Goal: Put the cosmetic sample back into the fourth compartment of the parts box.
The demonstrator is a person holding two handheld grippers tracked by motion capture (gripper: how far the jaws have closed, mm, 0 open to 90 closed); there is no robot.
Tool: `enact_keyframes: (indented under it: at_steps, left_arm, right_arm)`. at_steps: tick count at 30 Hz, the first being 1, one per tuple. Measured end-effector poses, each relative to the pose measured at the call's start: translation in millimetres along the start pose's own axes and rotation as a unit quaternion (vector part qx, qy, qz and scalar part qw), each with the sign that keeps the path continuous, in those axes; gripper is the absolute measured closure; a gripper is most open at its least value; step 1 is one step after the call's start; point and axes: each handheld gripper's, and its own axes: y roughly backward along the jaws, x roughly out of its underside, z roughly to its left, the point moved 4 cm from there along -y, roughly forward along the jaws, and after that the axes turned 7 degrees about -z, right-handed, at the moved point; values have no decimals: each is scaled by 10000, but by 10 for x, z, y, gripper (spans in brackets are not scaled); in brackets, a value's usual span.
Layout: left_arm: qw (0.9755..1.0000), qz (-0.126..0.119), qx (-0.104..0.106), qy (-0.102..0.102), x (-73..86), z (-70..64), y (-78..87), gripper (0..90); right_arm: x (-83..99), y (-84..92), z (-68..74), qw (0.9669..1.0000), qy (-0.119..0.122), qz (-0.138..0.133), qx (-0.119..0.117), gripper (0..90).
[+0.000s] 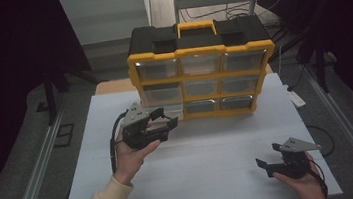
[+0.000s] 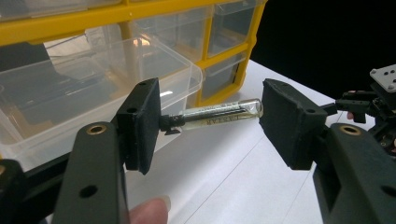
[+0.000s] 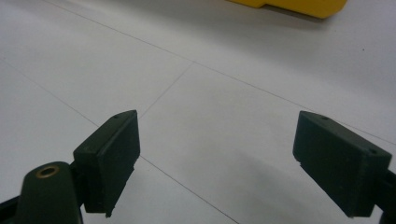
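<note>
- High view: a yellow and black organizer (image 1: 201, 69) with clear drawers stands at the far side of the white table (image 1: 197, 162). The lowest left drawer (image 1: 168, 111) is pulled out toward the person. The left hand (image 1: 131, 157) holds the left gripper (image 1: 164, 121) just in front of this drawer, with its jaws pointing to the right. The right gripper (image 1: 267, 164) is near the front right corner of the table, well apart from the organizer; its jaws point to the left and stand apart.
- Left gripper view: a small glass vial (image 2: 219, 114) with a dark cap lies across the gap between the two jaws. The cap end touches the left pad and the glass end reaches the right pad, so the left gripper (image 2: 210, 121) grips the vial by its ends. There is some lettering on the glass, but I cannot read it surely. The open drawer (image 2: 93, 79) is just behind the vial. The right gripper (image 2: 373, 100) shows farther off, at the right edge.
- Right gripper view: the right gripper (image 3: 233, 163) is wide open above the bare table (image 3: 210, 93), with nothing between its jaws. A yellow corner of the organizer (image 3: 299, 5) is at the top edge.
</note>
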Motion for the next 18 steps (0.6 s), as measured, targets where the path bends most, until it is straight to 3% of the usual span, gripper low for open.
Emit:
enact_keyframes:
  at_steps: [8,18]
  left_arm:
    - [9998,-186,-68,-21,-137,37,37,400]
    - [9994,-225,-238,-54,-302,152,-5,400]
  right_arm:
    - [-2,16,-5,10000,3,-22,21,159]
    - [-2,14,0,10000,9,-19,17,159]
